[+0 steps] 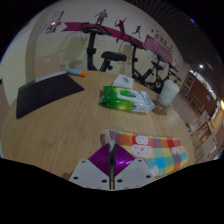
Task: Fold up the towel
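The towel [152,149], checked in bright colours, lies on the wooden floor [70,125] just ahead of the fingers, extending to their right; its near edge is bunched up between the purple pads [103,160]; the gripper [114,163] stands at a narrow setting, both fingers pressing on that raised fold. Beyond the towel rests a green-and-white wipes pack [126,98]; a dark mat [45,93] lies well apart to the left; exercise machines [95,45] stand against the far wall.
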### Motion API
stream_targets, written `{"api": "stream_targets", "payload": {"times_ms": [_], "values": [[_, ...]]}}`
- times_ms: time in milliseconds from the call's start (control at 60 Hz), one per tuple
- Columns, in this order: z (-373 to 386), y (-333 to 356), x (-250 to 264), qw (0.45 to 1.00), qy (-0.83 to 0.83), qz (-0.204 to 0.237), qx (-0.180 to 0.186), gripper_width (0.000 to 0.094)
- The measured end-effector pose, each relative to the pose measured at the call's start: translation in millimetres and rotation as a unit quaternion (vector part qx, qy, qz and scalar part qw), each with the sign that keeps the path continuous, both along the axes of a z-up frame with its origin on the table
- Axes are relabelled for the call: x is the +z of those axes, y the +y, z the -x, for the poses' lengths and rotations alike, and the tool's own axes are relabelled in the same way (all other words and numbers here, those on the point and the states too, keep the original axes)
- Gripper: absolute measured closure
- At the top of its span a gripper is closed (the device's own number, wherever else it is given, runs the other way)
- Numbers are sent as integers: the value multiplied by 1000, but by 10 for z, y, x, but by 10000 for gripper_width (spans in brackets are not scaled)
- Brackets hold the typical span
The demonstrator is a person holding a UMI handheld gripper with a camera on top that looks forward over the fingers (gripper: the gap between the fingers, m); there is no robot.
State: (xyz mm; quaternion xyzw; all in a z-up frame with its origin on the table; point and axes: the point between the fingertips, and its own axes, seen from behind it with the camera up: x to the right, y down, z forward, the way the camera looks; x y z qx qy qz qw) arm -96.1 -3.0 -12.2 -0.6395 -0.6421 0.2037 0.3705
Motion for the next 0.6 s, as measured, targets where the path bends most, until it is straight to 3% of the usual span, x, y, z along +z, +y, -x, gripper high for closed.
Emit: {"api": "stream_targets", "payload": {"times_ms": [133,300,433,600], "values": [[-47,-480,355,993,7,118,15,908],[-93,-432,1172,981,56,185,10,907],[-168,212,1305,985,57,162,-18,908],[-257,951,857,990,31,132,-42,907]]}}
